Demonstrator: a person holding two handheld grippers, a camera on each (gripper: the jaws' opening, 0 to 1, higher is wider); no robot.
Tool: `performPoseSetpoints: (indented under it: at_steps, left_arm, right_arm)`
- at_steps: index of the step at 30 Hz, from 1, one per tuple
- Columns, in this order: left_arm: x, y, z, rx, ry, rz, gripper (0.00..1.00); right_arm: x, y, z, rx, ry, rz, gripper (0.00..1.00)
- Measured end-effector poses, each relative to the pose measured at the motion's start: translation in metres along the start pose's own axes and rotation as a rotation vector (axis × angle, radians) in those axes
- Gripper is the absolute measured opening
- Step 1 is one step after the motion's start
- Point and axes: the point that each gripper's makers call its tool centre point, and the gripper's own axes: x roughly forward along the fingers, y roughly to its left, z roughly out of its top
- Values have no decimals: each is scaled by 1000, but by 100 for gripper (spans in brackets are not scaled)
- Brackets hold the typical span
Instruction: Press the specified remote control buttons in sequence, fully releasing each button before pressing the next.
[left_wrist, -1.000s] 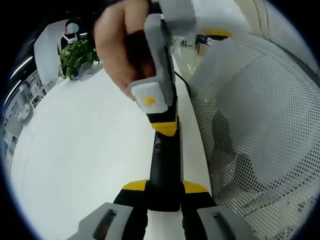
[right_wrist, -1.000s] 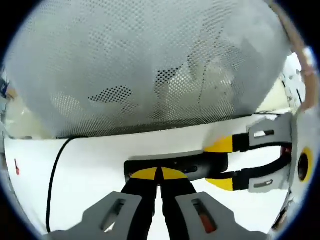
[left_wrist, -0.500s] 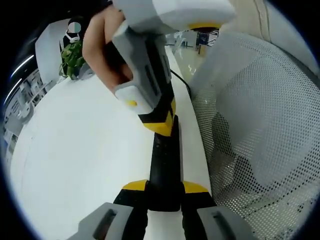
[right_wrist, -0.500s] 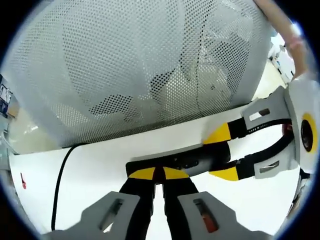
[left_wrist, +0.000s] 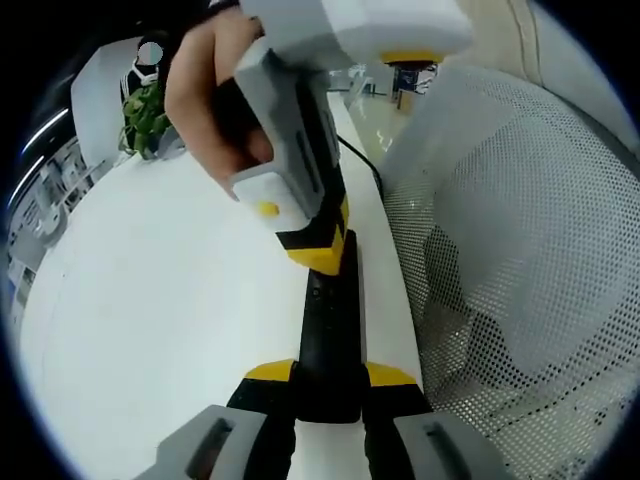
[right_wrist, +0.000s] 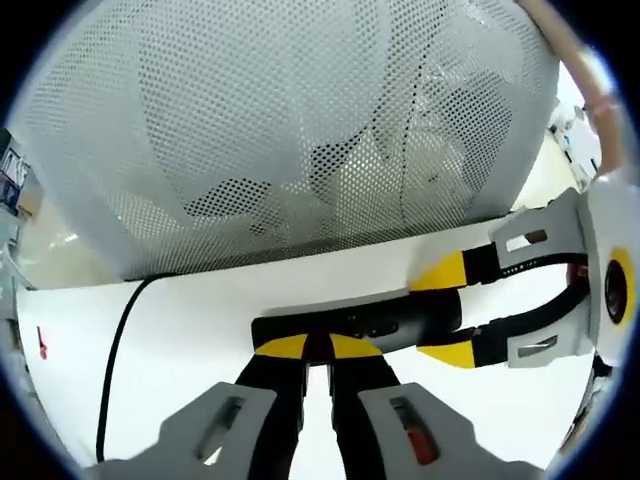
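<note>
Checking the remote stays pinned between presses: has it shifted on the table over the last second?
No. In the left gripper view the remote sits clamped in the left gripper, still parallel to the table edge.

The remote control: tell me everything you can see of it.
The remote control is a long, slim black bar, plastic by its look, lying flat on the white table beside a white perforated mesh screen. The left gripper clamps one end between its yellow-tipped jaws. The right gripper has its closed yellow tips down on the other end. Small dark buttons show faintly on top; no markings are readable.
</note>
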Motion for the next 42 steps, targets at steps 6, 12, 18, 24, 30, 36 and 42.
performPoseSetpoints:
  at_steps: [6, 12, 18, 24, 30, 36, 42]
  left_arm:
    - [0, 0, 0, 0, 2, 1, 24]
    - [0, 0, 1, 3, 3, 3, 24]
    - [0, 0, 1, -3, -8, 4, 24]
    - [0, 1, 1, -6, -7, 3, 24]
    - [1, 1, 0, -6, -8, 3, 24]
    - [1, 2, 0, -8, -8, 3, 24]
    - [1, 2, -1, -11, -7, 2, 24]
  right_arm:
    - [0, 3, -4, 56, -24, -41, 5]
    - [-1, 0, -3, 82, 7, -34, 5]
    - [-1, 2, -7, 91, -5, -43, 6]
    - [0, 4, -11, 77, -2, -41, 7]
    - [-1, 3, -11, 75, 0, -34, 9]
    - [1, 4, -12, 35, 5, -25, 9]
    - [2, 4, -14, 38, 43, 0, 8]
